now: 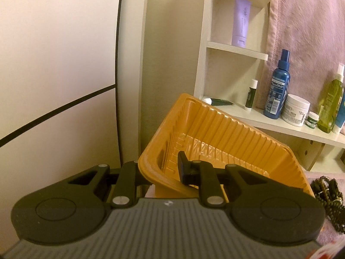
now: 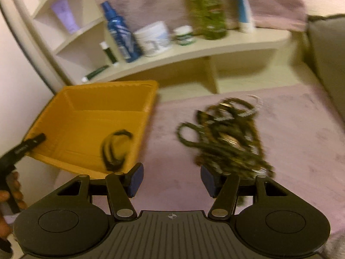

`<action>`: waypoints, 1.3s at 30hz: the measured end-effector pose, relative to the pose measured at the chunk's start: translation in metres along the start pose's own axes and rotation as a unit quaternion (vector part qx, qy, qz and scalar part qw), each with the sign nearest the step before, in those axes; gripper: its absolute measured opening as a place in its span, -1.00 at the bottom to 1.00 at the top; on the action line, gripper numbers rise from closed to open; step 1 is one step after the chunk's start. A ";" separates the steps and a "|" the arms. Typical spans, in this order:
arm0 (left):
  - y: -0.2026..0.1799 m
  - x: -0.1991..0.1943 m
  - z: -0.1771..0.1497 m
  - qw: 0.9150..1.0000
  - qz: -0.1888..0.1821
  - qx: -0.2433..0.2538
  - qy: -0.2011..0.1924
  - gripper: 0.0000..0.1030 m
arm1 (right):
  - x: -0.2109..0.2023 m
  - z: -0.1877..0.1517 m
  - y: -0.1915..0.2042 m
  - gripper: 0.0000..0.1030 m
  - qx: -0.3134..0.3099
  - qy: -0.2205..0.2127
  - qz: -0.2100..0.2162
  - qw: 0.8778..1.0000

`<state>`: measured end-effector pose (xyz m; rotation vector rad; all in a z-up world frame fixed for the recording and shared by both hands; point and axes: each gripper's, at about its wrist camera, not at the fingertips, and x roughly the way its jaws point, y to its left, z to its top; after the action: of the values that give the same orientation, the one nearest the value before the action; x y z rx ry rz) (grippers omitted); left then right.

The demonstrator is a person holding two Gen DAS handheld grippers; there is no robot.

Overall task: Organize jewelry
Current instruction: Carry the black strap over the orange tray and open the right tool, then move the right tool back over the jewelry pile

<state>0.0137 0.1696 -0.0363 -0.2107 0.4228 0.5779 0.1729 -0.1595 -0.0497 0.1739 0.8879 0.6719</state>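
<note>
Pink cloth surface [image 2: 215,194] | left claw [image 1: 159,172] clamping orange tray [image 1: 215,133] rim | right claw [image 2: 171,180] gaping empty | bead tangle [image 2: 228,136] lying beside tray: light, floppy, snagging; pinch one loop.

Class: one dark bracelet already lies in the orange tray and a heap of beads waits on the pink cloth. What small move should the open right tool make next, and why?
Probably swing the right tool, open and empty, toward the dark beaded jewelry pile on the pink plush cloth. The left tool holds the ribbed orange plastic tray tilted, with one dark bracelet inside.
</note>
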 end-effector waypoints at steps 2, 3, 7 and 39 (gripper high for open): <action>0.000 0.001 0.000 1.000 0.001 0.003 0.001 -0.65 | -0.004 -0.003 -0.009 0.14 0.004 0.001 -0.016 1.000; 0.000 0.001 0.000 1.000 0.002 0.005 0.001 -0.66 | -0.006 -0.005 -0.014 0.14 0.005 0.000 -0.023 1.000; -0.001 0.001 0.001 1.000 0.003 0.009 0.001 -0.68 | -0.013 -0.008 -0.027 0.14 0.005 -0.004 -0.044 0.999; -0.002 0.002 0.004 1.000 0.005 0.017 0.002 -0.71 | 0.007 -0.015 -0.030 -0.05 -0.081 0.006 -0.108 0.991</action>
<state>0.0180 0.1700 -0.0339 -0.1766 0.4386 0.5800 0.1784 -0.1804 -0.0766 -0.0726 0.8455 0.5398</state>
